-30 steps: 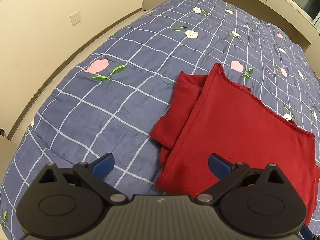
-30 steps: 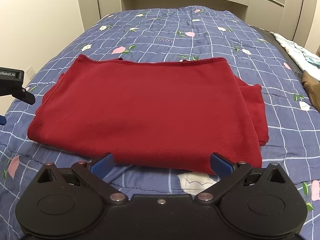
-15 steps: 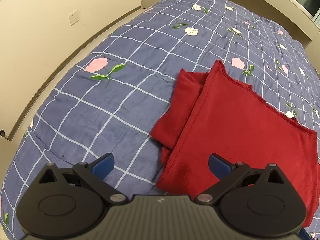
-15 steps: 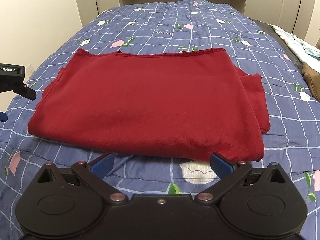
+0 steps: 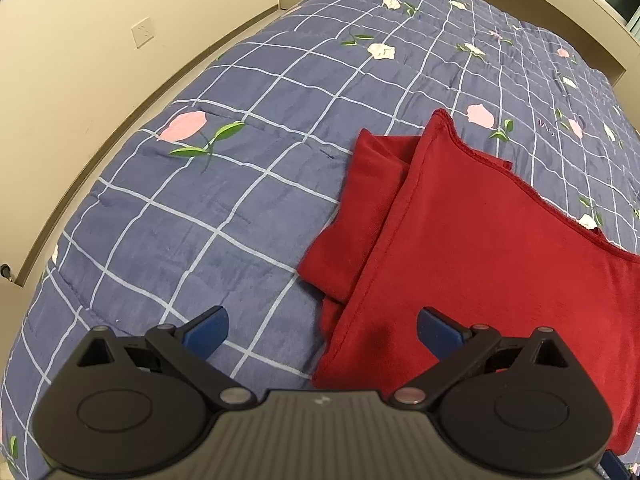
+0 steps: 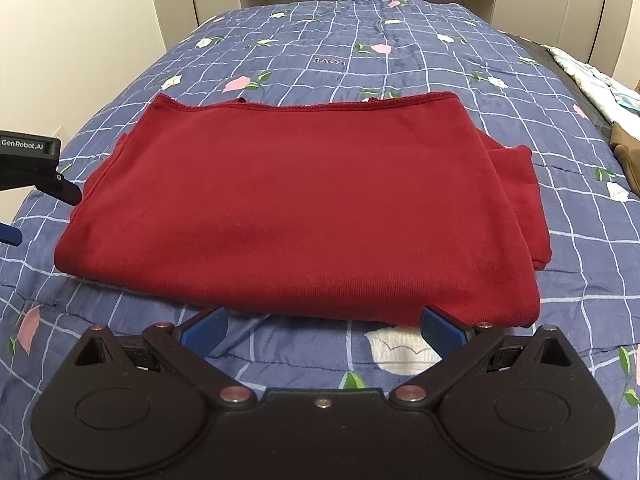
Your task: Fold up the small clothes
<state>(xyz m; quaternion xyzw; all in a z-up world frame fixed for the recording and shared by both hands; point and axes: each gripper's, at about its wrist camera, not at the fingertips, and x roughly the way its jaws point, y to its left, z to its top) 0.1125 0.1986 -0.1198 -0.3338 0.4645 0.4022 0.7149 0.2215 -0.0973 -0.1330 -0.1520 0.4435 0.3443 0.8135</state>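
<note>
Red garment [image 6: 296,208] folded, underlayers hidden; each hand-held gripper [image 5: 322,326] [image 6: 322,326] gapes wide, holding nothing.

red garment [image 6: 296,204], blue quilt [image 5: 208,208] (white grid, flowers)

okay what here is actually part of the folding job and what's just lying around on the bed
Part of the job:
red garment, folded flat on the quilt
left gripper, open
right gripper, open

Just lying about:
blue checked quilt
pale patterned cloth at the right edge
brown item beside it
</note>
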